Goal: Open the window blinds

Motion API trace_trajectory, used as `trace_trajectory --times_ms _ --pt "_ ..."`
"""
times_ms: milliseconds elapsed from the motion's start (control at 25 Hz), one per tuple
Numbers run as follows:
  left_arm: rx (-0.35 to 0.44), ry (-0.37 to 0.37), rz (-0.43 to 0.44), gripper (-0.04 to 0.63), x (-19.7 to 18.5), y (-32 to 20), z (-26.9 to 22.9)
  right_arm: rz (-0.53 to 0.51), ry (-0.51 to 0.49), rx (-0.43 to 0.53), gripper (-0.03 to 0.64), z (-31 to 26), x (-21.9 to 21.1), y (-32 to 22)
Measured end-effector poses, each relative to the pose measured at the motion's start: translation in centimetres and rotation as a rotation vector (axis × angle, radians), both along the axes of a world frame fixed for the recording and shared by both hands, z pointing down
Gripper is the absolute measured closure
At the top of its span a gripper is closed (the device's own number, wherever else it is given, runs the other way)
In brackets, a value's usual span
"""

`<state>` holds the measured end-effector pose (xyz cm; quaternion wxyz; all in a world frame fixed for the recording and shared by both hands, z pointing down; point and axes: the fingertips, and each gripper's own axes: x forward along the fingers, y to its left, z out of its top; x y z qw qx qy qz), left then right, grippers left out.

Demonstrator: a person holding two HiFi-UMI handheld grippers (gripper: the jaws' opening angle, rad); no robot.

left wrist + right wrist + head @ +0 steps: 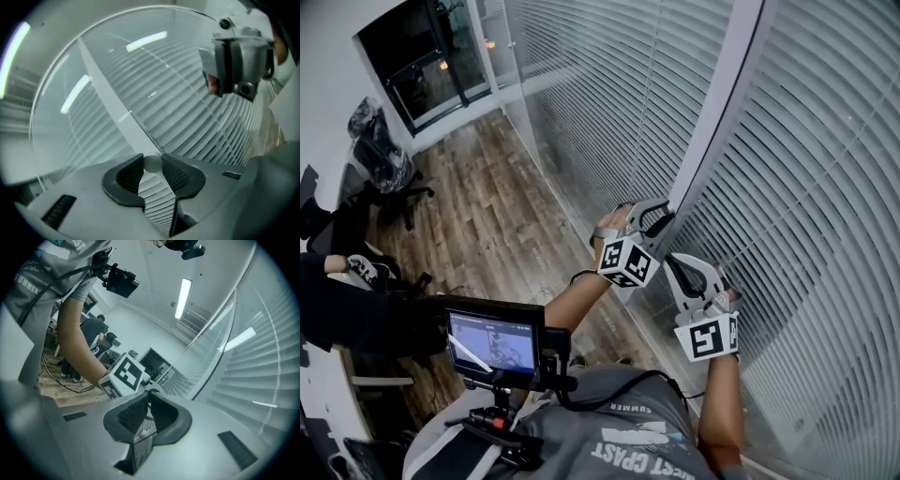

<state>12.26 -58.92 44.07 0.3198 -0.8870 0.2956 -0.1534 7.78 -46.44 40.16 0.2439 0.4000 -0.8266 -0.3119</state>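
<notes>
White slatted blinds hang shut over the glass wall on both sides of a pale upright frame post. My left gripper reaches level to that post. In the left gripper view its pads press on a small round grey rod, the blind's wand, seen end-on. My right gripper sits just below and to the right, close to the slats. In the right gripper view its jaws meet at the tips, and nothing shows between them. The left gripper's marker cube lies just beyond them.
A small monitor juts out on a rig at my chest. Wooden floor runs along the glass wall. Office chairs and a seated person's dark sleeve are at the left. A dark doorway is at the far end.
</notes>
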Motion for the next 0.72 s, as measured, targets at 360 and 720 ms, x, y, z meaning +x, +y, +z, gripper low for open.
trace_trajectory --times_ms 360,720 --pt "-1.173 1.053 0.254 0.469 -1.3 -1.4 0.6 0.000 -0.023 -0.005 0.612 0.9 0.5 0.0" --pt "-0.378 0.339 0.095 0.466 -1.2 0.0 0.6 0.006 -0.027 -0.022 0.612 1.5 0.6 -0.3"
